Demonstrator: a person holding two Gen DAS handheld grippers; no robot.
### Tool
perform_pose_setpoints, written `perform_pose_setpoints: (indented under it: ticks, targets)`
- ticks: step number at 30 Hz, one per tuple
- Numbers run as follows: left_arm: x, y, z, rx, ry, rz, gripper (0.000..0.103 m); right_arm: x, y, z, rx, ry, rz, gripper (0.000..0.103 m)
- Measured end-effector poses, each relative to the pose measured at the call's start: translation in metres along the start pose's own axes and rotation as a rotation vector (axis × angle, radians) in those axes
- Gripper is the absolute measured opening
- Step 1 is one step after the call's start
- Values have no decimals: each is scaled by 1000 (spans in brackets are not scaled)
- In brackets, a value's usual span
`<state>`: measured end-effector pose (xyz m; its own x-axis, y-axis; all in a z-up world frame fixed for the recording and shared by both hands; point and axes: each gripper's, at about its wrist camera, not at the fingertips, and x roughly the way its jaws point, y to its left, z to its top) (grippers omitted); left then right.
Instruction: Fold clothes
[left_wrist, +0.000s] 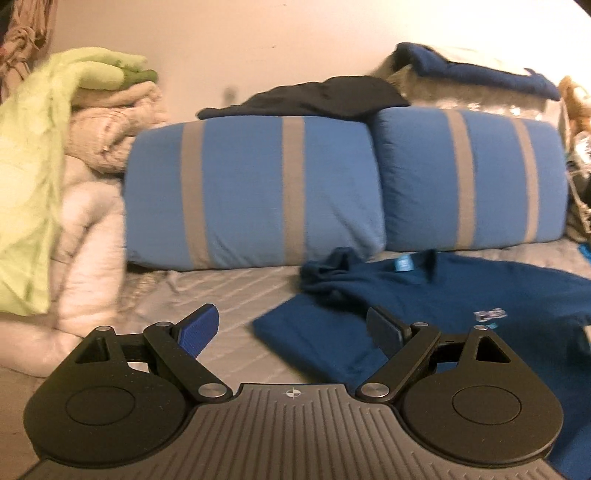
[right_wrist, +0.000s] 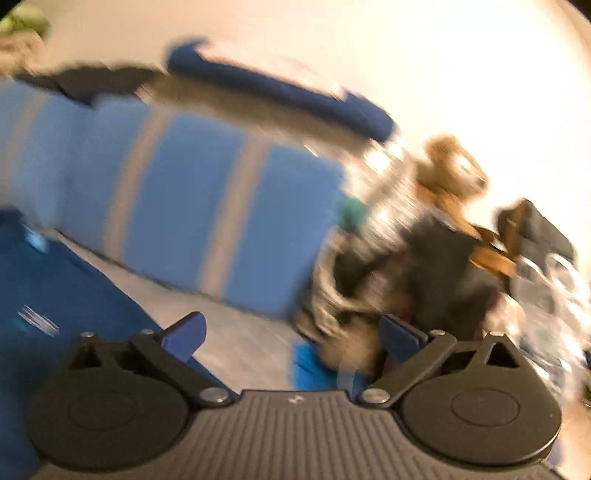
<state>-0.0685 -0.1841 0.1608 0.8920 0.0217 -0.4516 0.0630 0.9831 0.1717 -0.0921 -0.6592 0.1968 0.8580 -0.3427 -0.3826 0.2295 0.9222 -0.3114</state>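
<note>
Both claws open and empty above the bed.

We find the left claw (left_wrist: 293, 325) spread wide, the navy T-shirt (left_wrist: 443, 295) lying on the bed (left_wrist: 229, 291) just beyond and right of it. The right claw (right_wrist: 291, 334) gapes likewise, the shirt (right_wrist: 66, 295) to its left. Striped blue pillows (left_wrist: 251, 188) stand behind.

Navy T-shirt (left_wrist: 443, 291): soft matt knit cloth with a small printed logo and a light blue neck label. Bed cover (left_wrist: 221, 291): pale grey cloth with a ribbed, quilted texture. Two pillows (left_wrist: 251, 188), far side: matt woven blue cloth with grey stripes. Far left: fuzzy green blanket (left_wrist: 33, 155) over puffy cream bedding. Left gripper (left_wrist: 291, 328): matt black plastic, ridged grey base, shiny metal pivot pins, textured blue pads.
</note>
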Motion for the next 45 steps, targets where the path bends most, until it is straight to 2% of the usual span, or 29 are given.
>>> perform_pose_setpoints:
  ticks: [1, 4, 6, 9, 13, 20, 25, 30, 32, 36, 41, 45]
  targets:
    - [-2, 2, 1, 4, -1, 10, 88, -4, 12, 10, 28, -7, 42, 103]
    - [-8, 6, 4, 19, -5, 29, 88, -13, 39, 35, 162, -22, 244, 103]
    - [-9, 8, 7, 25, -5, 29, 88, -21, 59, 49, 194, -32, 317, 103]
    - [-7, 12, 10, 34, -7, 27, 88, -27, 96, 60, 176, -63, 384, 103]
    - [6, 16, 12, 32, -1, -1, 88, -22, 146, 56, 150, -51, 424, 103]
    - [38, 12, 9, 28, 23, -49, 88, 11, 223, 17, 187, 104, 468, 103]
    - [66, 6, 3, 11, 54, -110, 88, 29, 262, -17, 205, 168, 473, 103]
    - [100, 0, -1, 4, 93, -180, 88, 36, 277, -44, 262, 153, 505, 103]
    - [111, -3, -3, 15, 97, -197, 88, 39, 284, -56, 244, 175, 521, 103]
    - [131, -8, -6, 22, 121, -225, 88, 40, 290, -57, 210, 181, 526, 103]
    - [146, -21, -3, 84, 148, -285, 88, 47, 293, -57, 218, 220, 550, 103]
    - [160, -48, -9, 163, 149, -358, 88, 52, 293, -55, 234, 230, 566, 103]
